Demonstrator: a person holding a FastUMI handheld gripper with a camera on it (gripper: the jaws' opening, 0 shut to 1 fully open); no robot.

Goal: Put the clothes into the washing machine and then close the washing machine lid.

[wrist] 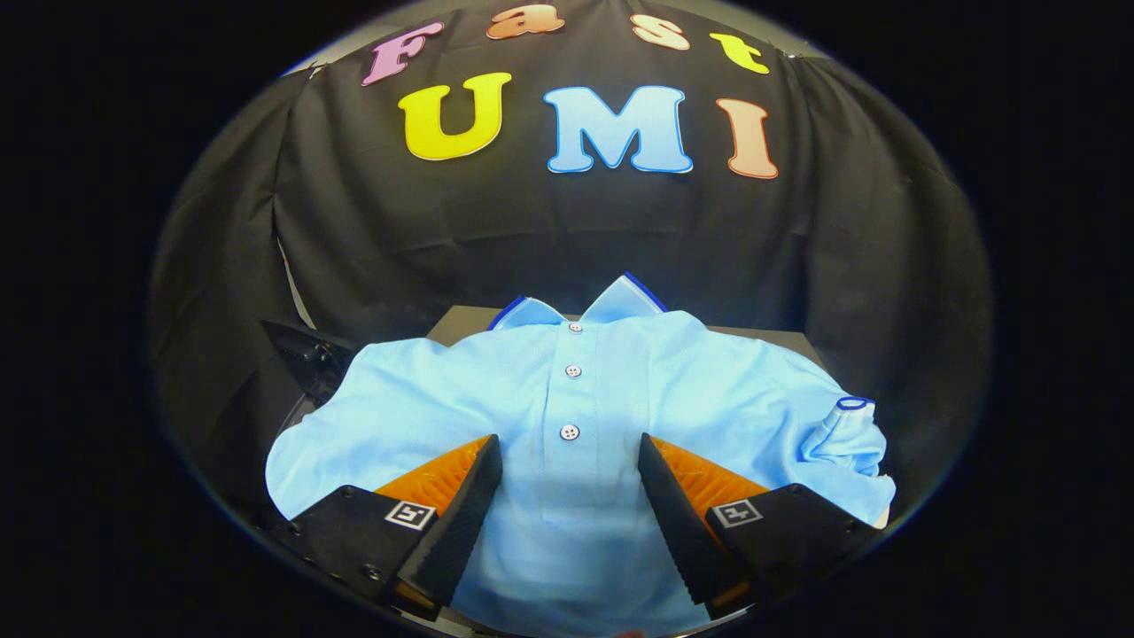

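Hand-held gripper spread wide over a light blue polo shirt, not yet gripping it.

Gripper view: the hand-held gripper (570,461) is released, its two fingers standing well apart above the shirt (567,390), one on each side of the button placket, neither pressing the fabric. The shirt lies spread front-up across the dark table (452,323), its collar (580,306) toward the table's far edge and one cuffed sleeve (846,425) bunched at the right edge. No washing machine can be made out here. To take the shirt well, I judge the fingers should come down on the placket and pinch up a thick fold through both layers, so the whole garment lifts without trailing or slipping.
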